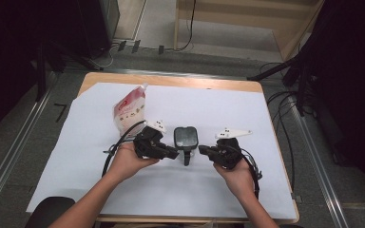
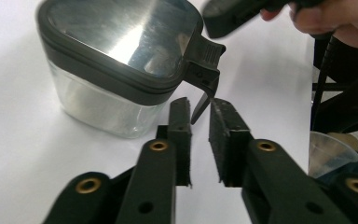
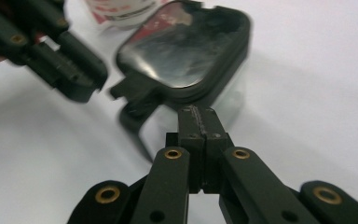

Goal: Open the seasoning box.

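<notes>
- Spanning most of the table (image 1: 171, 81): white sheet (image 1: 76, 156), wooden edge showing along the far side.
- Standing on the sheet toward the far left: red-and-white pouch (image 1: 129, 111), spout tilted up and to the right.
- Sitting mid-sheet between both hands: clear container (image 1: 186, 137) with black-rimmed, glossy lid (image 2: 121, 35) and black handle (image 2: 205, 77) pointing toward the person.
- Flanking it on the left, just beside the handle: left gripper (image 2: 199, 122), fingers (image 2: 181, 119) released, a narrow gap between them, handle tip at that gap, not pinched.
- Flanking it on the right: right gripper (image 3: 199, 122), fingers (image 3: 189, 122) clenched together on nothing, tips near the container's wall.
</notes>
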`<action>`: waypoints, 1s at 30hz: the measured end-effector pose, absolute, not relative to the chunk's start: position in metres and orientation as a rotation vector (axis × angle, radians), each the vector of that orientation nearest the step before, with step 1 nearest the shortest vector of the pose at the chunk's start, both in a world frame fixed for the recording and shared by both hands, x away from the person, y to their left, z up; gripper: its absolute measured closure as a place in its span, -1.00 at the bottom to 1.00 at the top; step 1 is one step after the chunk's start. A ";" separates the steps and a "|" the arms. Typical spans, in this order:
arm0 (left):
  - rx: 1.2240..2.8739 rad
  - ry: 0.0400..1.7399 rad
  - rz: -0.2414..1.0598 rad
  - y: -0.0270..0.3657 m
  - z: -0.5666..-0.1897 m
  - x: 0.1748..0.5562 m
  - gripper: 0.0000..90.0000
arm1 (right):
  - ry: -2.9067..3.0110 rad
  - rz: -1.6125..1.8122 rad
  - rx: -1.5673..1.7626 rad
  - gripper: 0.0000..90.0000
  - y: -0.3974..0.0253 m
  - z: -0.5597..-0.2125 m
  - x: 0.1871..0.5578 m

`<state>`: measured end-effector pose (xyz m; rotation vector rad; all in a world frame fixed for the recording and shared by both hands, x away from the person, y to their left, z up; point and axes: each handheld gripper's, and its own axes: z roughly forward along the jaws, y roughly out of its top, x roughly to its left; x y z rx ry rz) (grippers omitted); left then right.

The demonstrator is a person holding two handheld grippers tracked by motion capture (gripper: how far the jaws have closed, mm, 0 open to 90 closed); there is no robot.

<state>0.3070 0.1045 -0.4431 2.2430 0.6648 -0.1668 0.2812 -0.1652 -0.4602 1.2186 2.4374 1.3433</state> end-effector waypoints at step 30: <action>2.195 0.716 -0.136 0.127 -0.447 0.325 0.02 | 2.549 1.300 1.080 1.00 -0.114 -0.478 0.255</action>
